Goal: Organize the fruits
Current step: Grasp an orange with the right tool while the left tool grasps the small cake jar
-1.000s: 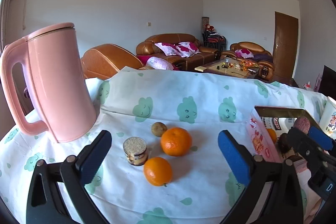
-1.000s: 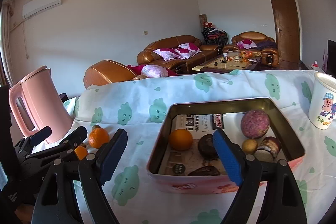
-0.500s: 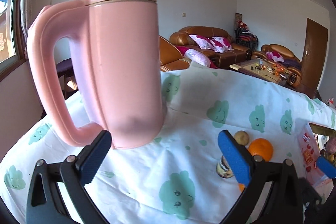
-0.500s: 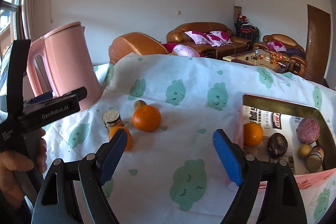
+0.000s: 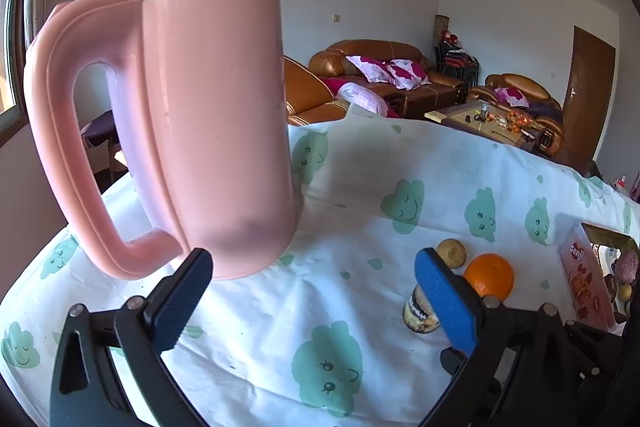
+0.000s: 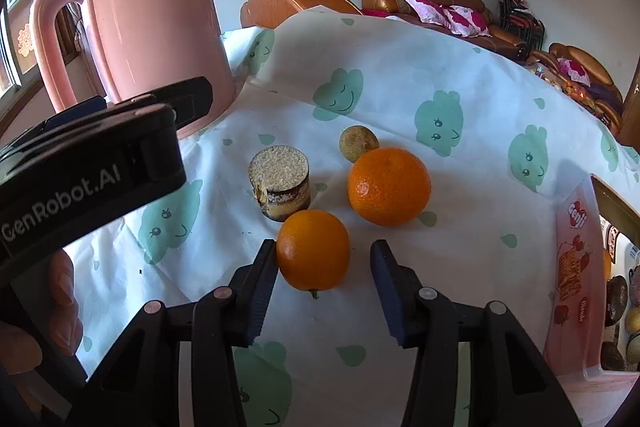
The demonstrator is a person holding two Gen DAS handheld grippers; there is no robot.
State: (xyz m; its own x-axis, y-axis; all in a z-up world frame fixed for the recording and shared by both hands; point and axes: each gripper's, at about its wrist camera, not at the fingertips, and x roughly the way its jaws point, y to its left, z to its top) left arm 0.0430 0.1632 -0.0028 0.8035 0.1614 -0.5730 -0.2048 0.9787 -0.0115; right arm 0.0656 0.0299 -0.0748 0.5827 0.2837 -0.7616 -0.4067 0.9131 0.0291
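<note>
In the right wrist view my right gripper [image 6: 324, 275] is open, its jaws on either side of a small orange [image 6: 313, 250] on the cloth; the left finger is close to it, the right one apart. A larger orange [image 6: 389, 185], a small brownish fruit [image 6: 358, 143] and a cut roll-shaped piece [image 6: 281, 182] lie just beyond. My left gripper [image 5: 312, 279] is open and empty, facing the pink kettle [image 5: 188, 123]. The larger orange [image 5: 489, 275] shows at its right.
A pink tin box [image 6: 576, 267] holding several fruits stands at the right edge. The pink kettle [image 6: 148, 15] stands at the back left. The left gripper's body [image 6: 88, 167] and a hand fill the right wrist view's left side. Sofas lie beyond the table.
My right gripper has swung left from the tin, moved down to the small orange and narrowed around it. My left gripper has turned left toward the kettle.
</note>
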